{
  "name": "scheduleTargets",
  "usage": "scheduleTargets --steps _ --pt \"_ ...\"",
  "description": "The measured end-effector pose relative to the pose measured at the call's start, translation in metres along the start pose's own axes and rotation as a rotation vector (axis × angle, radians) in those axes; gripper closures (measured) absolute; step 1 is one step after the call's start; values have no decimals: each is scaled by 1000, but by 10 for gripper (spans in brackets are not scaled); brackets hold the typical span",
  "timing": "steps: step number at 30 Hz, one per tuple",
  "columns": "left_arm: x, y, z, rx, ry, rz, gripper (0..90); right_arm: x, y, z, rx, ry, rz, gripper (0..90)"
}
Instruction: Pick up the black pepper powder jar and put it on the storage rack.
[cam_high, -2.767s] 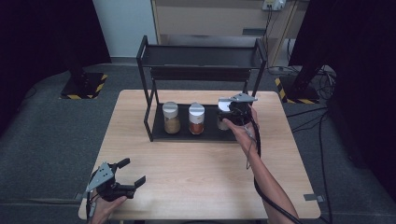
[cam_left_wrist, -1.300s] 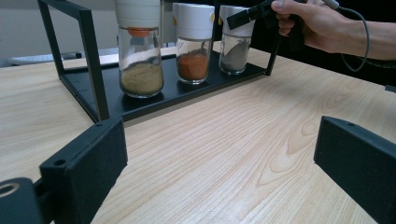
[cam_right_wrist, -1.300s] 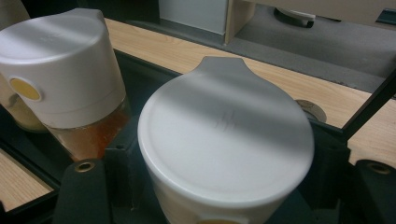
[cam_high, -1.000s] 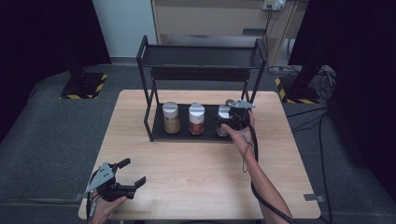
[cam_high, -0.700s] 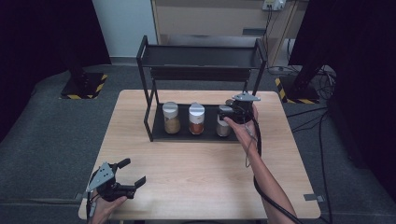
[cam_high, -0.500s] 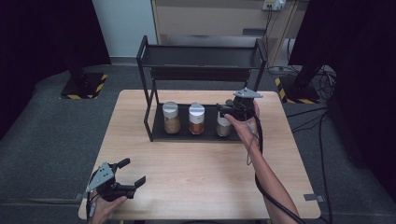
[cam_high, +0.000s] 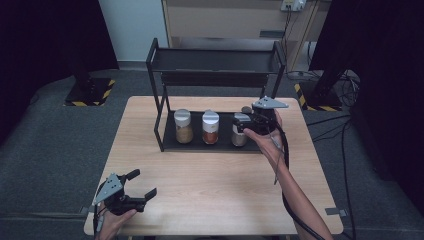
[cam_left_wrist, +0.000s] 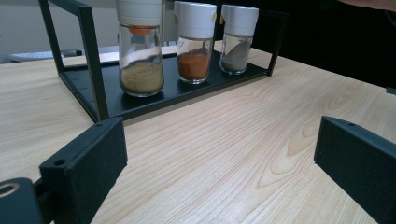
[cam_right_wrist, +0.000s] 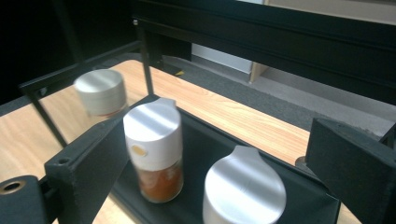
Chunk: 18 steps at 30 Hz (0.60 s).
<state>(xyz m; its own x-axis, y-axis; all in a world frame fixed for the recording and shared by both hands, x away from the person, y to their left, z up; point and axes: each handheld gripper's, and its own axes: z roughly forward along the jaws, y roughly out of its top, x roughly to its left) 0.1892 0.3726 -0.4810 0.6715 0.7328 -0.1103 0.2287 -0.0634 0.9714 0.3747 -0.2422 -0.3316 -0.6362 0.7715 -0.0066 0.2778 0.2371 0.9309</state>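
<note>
Black rack (cam_high: 165, 125) stood at 12 o'clock on the counter (cam_high: 215, 200), its lower tray carrying three white-capped jars in a row: tan jar (cam_high: 183, 126), orange jar (cam_high: 210, 128), grey jar (cam_high: 239, 131). Your right gripper (cam_high: 243, 124) hovered over the grey jar, jaws spread and empty. Your left gripper (cam_high: 142, 186) sat at 7 o'clock, released, holding nothing.

Three jars (cam_high: 210, 128) crowd the rack (cam_high: 165, 135) shelf under its top tray — bare table (cam_high: 210, 190) lies open in front.
</note>
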Motion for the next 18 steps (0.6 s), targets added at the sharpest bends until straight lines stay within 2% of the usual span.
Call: scheduleTargets --steps 6,18 --pt "1 -1 0 -3 0 -8 17 3 -5 -20 -25 25 -17 52" --pt "1 -1 -2 -4 0 -3 17 12 -16 -44 -58 54 -38 49"
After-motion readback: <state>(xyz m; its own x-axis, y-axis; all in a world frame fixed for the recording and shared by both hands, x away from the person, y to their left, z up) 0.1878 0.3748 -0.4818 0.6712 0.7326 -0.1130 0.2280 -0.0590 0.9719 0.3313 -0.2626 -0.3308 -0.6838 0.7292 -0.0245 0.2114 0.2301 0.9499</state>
